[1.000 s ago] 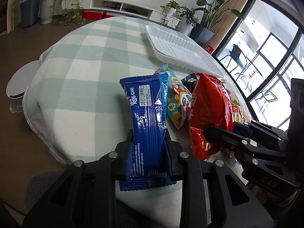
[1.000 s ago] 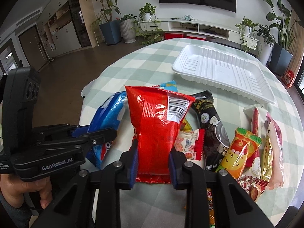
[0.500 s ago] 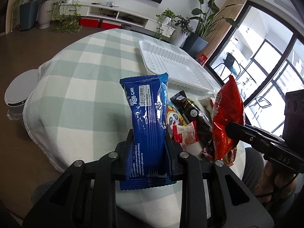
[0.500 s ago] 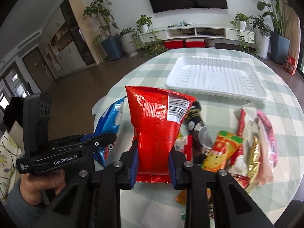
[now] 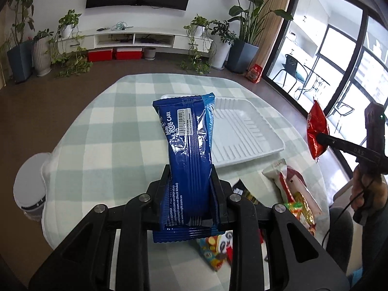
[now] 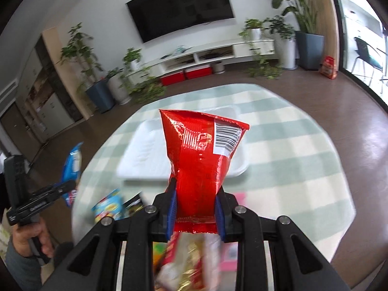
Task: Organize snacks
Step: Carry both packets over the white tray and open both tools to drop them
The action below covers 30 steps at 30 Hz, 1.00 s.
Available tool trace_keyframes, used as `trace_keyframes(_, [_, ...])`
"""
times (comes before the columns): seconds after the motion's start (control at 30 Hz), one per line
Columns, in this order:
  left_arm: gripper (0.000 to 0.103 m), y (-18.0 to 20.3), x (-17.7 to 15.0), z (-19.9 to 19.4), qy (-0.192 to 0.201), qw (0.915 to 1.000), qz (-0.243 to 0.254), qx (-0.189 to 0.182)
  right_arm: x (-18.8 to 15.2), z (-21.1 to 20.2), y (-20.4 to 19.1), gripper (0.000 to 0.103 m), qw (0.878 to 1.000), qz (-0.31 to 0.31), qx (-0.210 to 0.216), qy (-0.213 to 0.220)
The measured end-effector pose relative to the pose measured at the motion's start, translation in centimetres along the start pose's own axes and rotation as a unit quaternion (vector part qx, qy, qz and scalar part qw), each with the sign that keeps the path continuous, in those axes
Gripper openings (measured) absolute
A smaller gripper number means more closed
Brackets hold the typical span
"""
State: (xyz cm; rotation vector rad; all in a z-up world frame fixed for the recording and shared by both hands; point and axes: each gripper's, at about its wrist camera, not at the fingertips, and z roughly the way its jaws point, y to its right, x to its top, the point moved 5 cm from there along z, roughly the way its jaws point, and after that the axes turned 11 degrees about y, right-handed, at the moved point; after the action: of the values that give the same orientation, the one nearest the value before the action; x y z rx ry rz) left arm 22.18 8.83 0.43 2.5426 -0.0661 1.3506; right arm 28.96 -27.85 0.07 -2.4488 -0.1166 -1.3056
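Left gripper: clamped on a long blue foil roll-cake packet, held up off the table with its barcode end pointing forward over the tray's near edge.
Right gripper: pinched shut around the lower end of a crinkled red foil snack bag, lifted above the table with the tray behind it.
White ribbed plastic tray: lies on the far half of the round table, nothing inside it.
Green-and-white checked tablecloth: covers the round table.
Loose snack packets: lie scattered on the cloth near the grippers, on the near side of the tray; blurred in the right wrist view.
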Motion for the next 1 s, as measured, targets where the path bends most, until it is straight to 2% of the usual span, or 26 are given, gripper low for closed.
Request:
trace_keyframes(0.1, [0.025, 0.5, 2.0, 3.0, -0.011, 0.9996, 0.022, 0.01, 2.3, 2.1, 2.1, 0.029, 1.0, -0.004, -0.02, -0.005])
trace_keyframes(0.33, [0.025, 2.2, 4.6, 9.8, -0.033, 0.997, 0.065, 0.027, 4.5, 8.0, 3.0, 0.029, 0.999, -0.029, -0.012, -0.041])
trace_keyframes(0.6, [0.025, 3.3, 3.5, 16.8, -0.077, 0.9923, 0.091, 0.033, 2.8, 13.9, 2.7, 0.029, 0.993, -0.052, -0.003, -0.102])
trace_keyframes(0.87, [0.025, 4.1, 1.6, 20.4, -0.104, 0.9877, 0.11, 0.04, 1.6, 16.6, 3.4, 0.029, 0.99, -0.048, -0.009, -0.13])
trace_keyframes(1.0, [0.025, 4.1, 1.0, 21.8, -0.116, 0.9853, 0.118, 0.041, 1.5, 17.1, 3.4, 0.029, 0.99, -0.051, -0.009, -0.128])
